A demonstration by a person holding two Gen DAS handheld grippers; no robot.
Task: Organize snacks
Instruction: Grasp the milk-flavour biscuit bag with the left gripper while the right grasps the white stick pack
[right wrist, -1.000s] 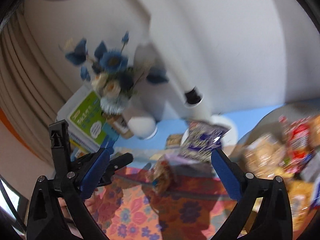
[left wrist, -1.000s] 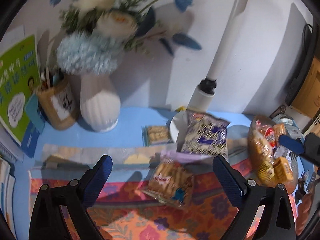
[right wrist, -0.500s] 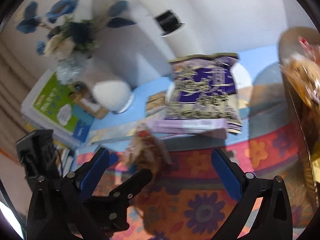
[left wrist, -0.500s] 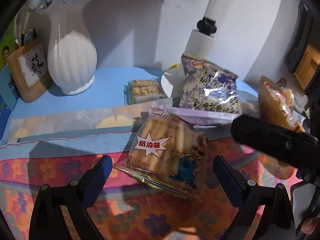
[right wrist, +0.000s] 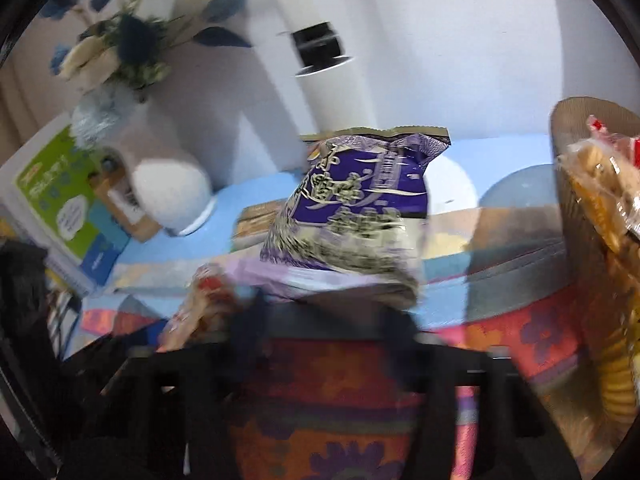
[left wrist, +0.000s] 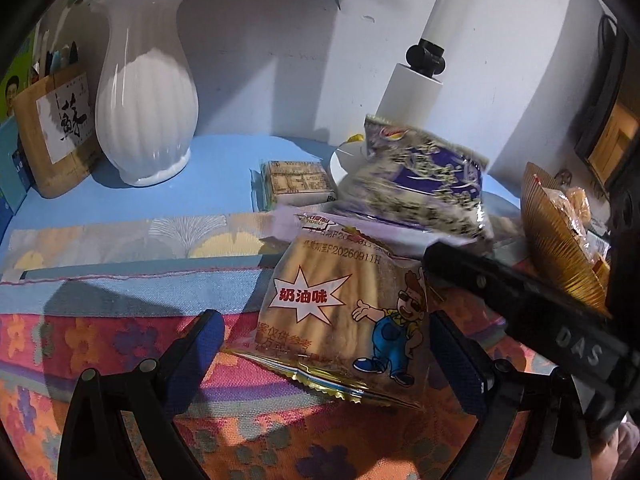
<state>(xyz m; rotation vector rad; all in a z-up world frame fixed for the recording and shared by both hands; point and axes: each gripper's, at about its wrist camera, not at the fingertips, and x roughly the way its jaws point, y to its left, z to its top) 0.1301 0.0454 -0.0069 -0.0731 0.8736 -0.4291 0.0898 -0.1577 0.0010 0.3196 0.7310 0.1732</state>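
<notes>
A clear pack of biscuit sticks [left wrist: 340, 308] with a cartoon figure lies on the flowered cloth. My left gripper [left wrist: 326, 348] stands open around its near end, and neither pad touches it. Just behind it, a purple snack bag [right wrist: 360, 208] leans up against a white lamp base. My right gripper [right wrist: 324, 316] is blurred. Its jaws are closing on the bag's lower edge, which sits between them. In the left wrist view the purple bag [left wrist: 420, 184] is smeared, and one black finger [left wrist: 500, 288] of the right gripper reaches in from the right.
A gold wicker basket [right wrist: 592, 240] full of snacks stands at the right. A small cracker pack [left wrist: 298, 182] lies on the blue top behind the purple bag. A white vase [left wrist: 146, 100], a pen holder [left wrist: 56, 128] and the lamp post [left wrist: 412, 92] line the back wall.
Both grippers came down toward the cloth. The left now straddles the biscuit pack. The right's fingers went from wide apart to nearly together at the purple bag, which has shifted.
</notes>
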